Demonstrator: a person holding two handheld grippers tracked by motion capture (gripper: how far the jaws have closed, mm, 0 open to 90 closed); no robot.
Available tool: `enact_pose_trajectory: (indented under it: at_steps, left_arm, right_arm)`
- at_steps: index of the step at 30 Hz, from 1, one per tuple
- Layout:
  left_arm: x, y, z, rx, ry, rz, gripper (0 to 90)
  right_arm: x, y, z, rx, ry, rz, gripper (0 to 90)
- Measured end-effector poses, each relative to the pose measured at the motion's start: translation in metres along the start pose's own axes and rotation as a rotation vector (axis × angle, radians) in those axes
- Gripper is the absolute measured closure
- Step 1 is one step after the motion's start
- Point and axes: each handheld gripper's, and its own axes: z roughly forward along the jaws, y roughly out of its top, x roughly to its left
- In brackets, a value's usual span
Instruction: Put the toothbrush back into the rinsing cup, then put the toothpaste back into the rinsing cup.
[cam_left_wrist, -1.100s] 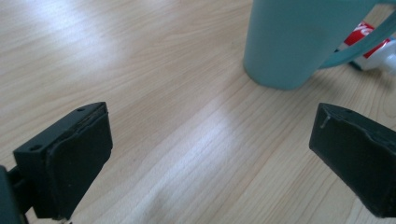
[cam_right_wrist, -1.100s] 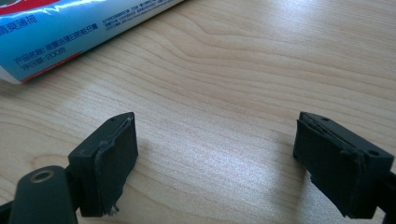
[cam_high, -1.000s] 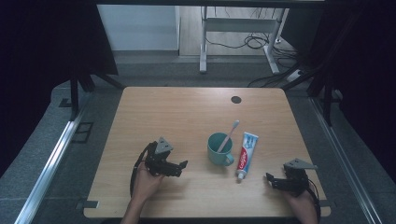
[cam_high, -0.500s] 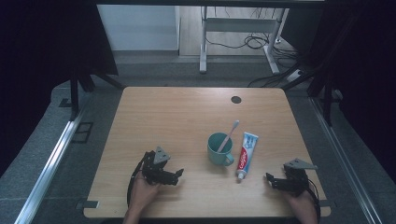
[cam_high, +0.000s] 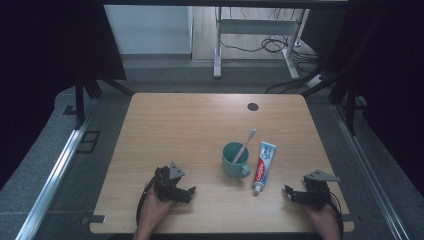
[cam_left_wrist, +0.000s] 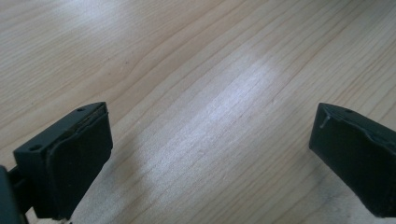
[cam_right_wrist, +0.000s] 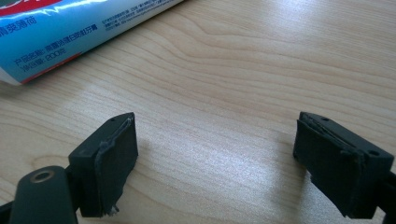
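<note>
Left tongs (cam_high: 191, 192) and right tongs (cam_high: 289, 192) gaping wide and empty, low on the bench (cam_high: 190, 125); toothpaste tube (cam_high: 263, 160) flat just beyond the right pair, beside a green mug (cam_high: 234, 161) holding what looks like a toothbrush (cam_high: 246, 144)

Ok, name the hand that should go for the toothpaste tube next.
Right. The right gripper rests open beside the toothpaste tube, whose end shows just past its jaws in the right gripper view. The left gripper, also open, would have to reach past the green mug.
</note>
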Motion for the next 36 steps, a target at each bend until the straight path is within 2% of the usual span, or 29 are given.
enact_pose_trajectory:
  at_steps: [3, 11, 18, 24, 27, 31, 36]
  left_arm:
    - [0.000, -0.002, 0.002, 0.011, 0.001, 0.002, 0.0]
    - [0.005, -0.003, 0.004, 0.015, -0.027, -0.047, 0.0]
    - [0.005, -0.003, 0.003, 0.016, -0.022, -0.048, 0.5]
    - [0.005, -0.003, 0.003, 0.015, -0.024, -0.048, 0.6]
    - [0.005, -0.003, 0.003, 0.016, -0.022, -0.047, 0.5]
    - [0.005, -0.003, 0.003, 0.015, -0.023, -0.048, 0.6]
    - [0.005, -0.003, 0.003, 0.016, -0.021, -0.047, 0.6]
  right_arm:
    - [-0.001, 0.000, 0.000, -0.002, 0.004, 0.006, 13.6]
    - [-0.006, -0.001, -0.002, -0.019, 0.042, 0.052, 14.2]
    - [-0.004, 0.001, -0.004, -0.014, 0.051, 0.045, 13.7]
    - [-0.001, 0.005, -0.007, -0.010, 0.062, 0.018, 12.8]
    - [0.001, 0.006, -0.006, -0.007, 0.065, 0.031, 13.5]
    - [0.001, 0.009, -0.007, 0.002, 0.059, 0.028, 18.5]
    - [0.004, 0.014, -0.011, -0.006, 0.100, 0.017, 31.0]
